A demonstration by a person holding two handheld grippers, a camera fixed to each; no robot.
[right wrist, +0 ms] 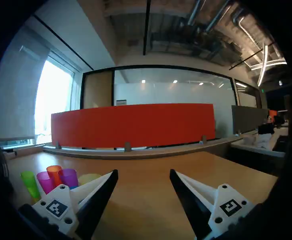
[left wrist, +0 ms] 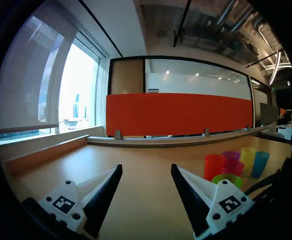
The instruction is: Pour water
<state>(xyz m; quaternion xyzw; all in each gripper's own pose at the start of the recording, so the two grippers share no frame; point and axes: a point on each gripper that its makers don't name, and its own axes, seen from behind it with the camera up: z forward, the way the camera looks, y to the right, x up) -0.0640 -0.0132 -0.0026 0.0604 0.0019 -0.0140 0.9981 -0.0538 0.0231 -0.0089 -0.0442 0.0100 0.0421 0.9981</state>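
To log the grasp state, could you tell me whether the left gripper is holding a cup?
No, the left gripper is open and empty, and the cups stand apart to its right.

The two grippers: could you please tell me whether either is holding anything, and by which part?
Nothing is held. The left gripper and the right gripper are both open over the table, clear of the coloured cups.

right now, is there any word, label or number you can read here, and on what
No readable text anywhere.
On the left gripper, a marker: black-and-white square pattern, no letters.
On the right gripper, a marker: same kind of pattern.
On the cups: no print visible.
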